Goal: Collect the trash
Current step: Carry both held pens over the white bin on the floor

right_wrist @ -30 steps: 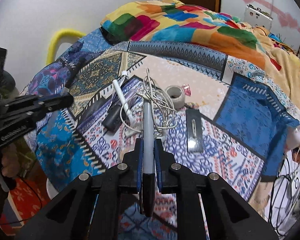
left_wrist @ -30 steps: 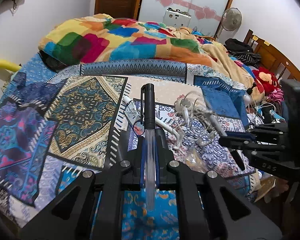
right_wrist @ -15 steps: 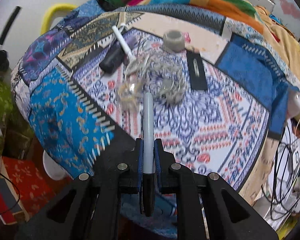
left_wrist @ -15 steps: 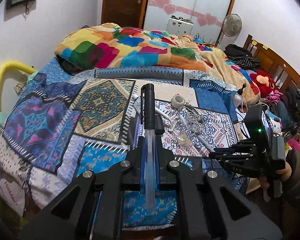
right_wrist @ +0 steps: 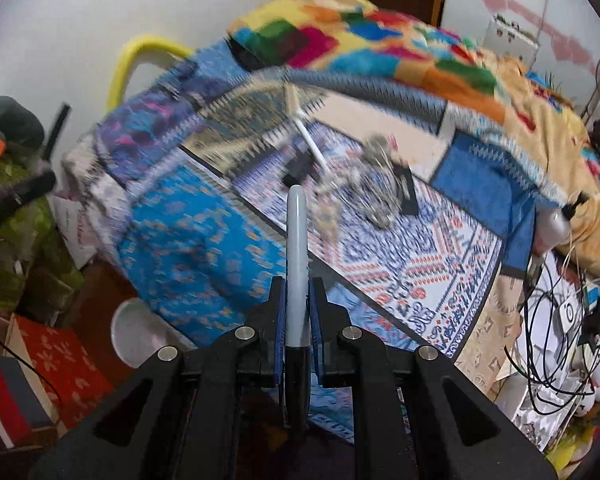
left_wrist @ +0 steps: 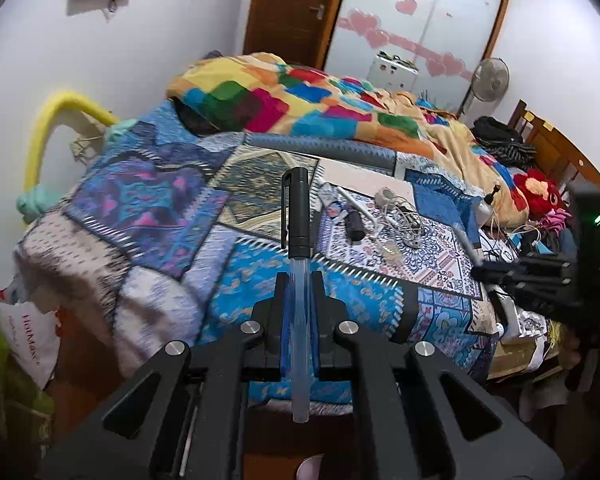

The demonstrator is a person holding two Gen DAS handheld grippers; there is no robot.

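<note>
Pens are the trash picked up so far: the left tool [left_wrist: 299, 280] pinches a black-capped pen [left_wrist: 299, 216], and the right tool [right_wrist: 298, 300] pinches a grey pen [right_wrist: 297, 240]. Far on the bed [left_wrist: 148, 208], tangled cables [left_wrist: 406, 216], a tape roll [left_wrist: 386, 195] and a white stick [left_wrist: 358, 210] are left to collect.

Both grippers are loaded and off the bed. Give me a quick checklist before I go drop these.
1. Left gripper shut on clear-barrelled pen with black cap: ok.
2. Right gripper shut on grey marker with black end: ok.
3. Both items centred between the pads, not slipping: ok.
4. Trash bin located: cannot tell, none clearly in view.
5. Bed cleared: not ok; tangled white cable and white stick remain on patterned blue bedspread.
</note>
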